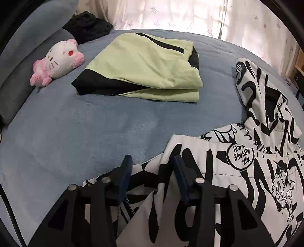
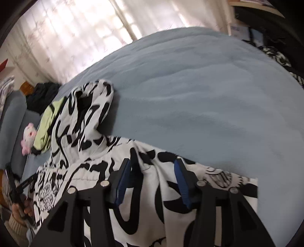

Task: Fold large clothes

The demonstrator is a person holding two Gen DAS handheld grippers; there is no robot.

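A white jacket with black cartoon print (image 1: 247,171) lies on the blue bed, its hood toward the window. In the right wrist view the jacket (image 2: 85,133) spreads from the hood down under the fingers. My left gripper (image 1: 153,159) is open over the jacket's near left edge, fabric between and under its fingers. My right gripper (image 2: 153,163) is open just above the jacket's right side, cloth between the blue pads (image 2: 180,178). A folded light-green and black garment (image 1: 144,66) lies on the bed further back.
A pink and white plush cat (image 1: 57,60) lies by the grey pillow (image 1: 19,76) at the left. A dark garment pile (image 1: 87,24) sits at the head corner. The blue bed cover (image 2: 199,95) stretches to the right. Curtains (image 1: 171,15) hang behind the bed.
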